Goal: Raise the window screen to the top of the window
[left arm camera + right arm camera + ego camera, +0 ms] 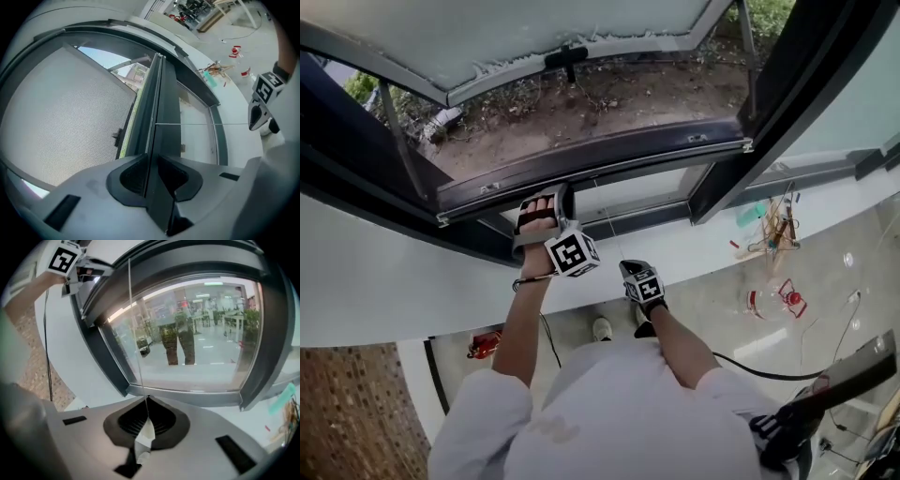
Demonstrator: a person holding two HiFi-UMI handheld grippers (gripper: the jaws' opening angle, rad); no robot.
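The window screen's dark bottom bar (628,155) runs across the open window. My left gripper (546,204) reaches up to it and is shut on that bar. In the left gripper view the bar (161,93) runs away from between the left gripper's (151,161) jaws, with the grey mesh (70,108) to its left. Lower and to the right, my right gripper (639,279) is shut on the screen's thin pull cord (607,220). The right gripper view shows the cord (133,319) rising from the right gripper (146,401), with its white end piece (146,432) pinched between the pads.
An outward-tilted sash with frosted glass (534,37) hangs above bare ground (609,98) outside. A white wall (394,272) lies under the window. A fixed lower pane (197,333) reflects a room. Small clutter (773,230) and a red object (485,344) lie on the floor.
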